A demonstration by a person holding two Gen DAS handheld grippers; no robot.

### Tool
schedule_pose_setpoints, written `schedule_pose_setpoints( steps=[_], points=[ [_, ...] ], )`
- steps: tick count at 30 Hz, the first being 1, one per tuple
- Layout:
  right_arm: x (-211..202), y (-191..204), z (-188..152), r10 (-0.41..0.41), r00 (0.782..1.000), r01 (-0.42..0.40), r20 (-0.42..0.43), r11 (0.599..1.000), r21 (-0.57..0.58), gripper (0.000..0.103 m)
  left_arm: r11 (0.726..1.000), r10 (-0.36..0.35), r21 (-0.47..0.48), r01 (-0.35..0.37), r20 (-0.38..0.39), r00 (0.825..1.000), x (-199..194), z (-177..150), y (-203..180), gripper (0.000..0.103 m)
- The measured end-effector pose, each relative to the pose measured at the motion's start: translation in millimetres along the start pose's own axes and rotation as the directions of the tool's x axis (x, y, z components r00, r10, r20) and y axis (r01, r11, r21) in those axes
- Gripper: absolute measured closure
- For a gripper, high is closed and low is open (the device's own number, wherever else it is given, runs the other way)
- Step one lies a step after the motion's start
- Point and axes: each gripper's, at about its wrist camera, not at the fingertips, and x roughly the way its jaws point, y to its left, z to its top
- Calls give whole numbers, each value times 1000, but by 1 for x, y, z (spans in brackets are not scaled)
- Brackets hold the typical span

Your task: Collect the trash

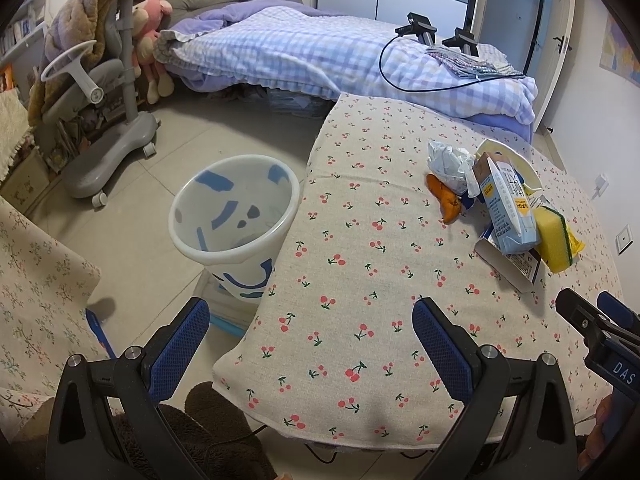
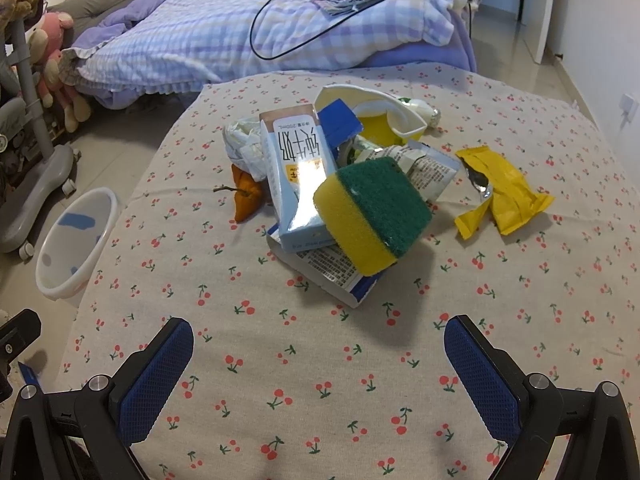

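Bed (image 1: 320, 44) with checked purple-white quilt across the far side, black cable looped on it. Table (image 2: 320, 360) under a cherry-print cloth fills the near and right part of both views. Grey wheeled chair (image 1: 108, 128) far left on the tiled floor, draped with a brown blanket. White plastic bin with blue patches (image 1: 234, 216) stands on the floor just beside the table's left edge, looks empty inside. Trash is heaped on the table, far-right of centre: light-blue milk carton (image 2: 298, 184) lying tilted on a flattened printed box (image 2: 336, 276), yellow sponge with green scouring pad (image 2: 372, 212) resting on both, crushed white paper cup (image 2: 384, 108) at the far end of the heap, crumpled white wrapper (image 2: 244, 144) on the heap's left, orange peel (image 2: 246, 196) touching the wrapper on its near side, torn yellow foil wrapper (image 2: 504, 192) lying apart to the right. Left gripper (image 1: 310, 344) hovers over the table's near-left edge, jaws spread wide, nothing between them. Right gripper (image 2: 318, 372) hovers over the near table, short of the heap, jaws likewise wide and empty.
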Motion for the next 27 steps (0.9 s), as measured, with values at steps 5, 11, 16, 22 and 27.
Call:
schedule_pose_setpoints(
  steps=[5,11,16,22,27],
  points=[
    [-1,1,1,-1,1000,1,0,1000,1,0,1000,1,1,-1,-2,1000,1,-1,0,1],
    [-1,1,1,-1,1000,1,1,1000,7,0,1000,1,1,-1,-2,1000,2,-1,0,1],
    [-3,2,0,1,1000,-1,17,1000,7,0,1000,0,1,0,-4,1000,2,-1,0,1],
    [-2,2,0,-1,1000,1,17,1000,6,0,1000,2,-1,-2,-5,1000,3,-1,-1,1],
    [-4,3,0,2,1000,-2,20,1000,5,0,1000,3,-2,-3,-6,1000,3,-1,-2,1]
  ],
)
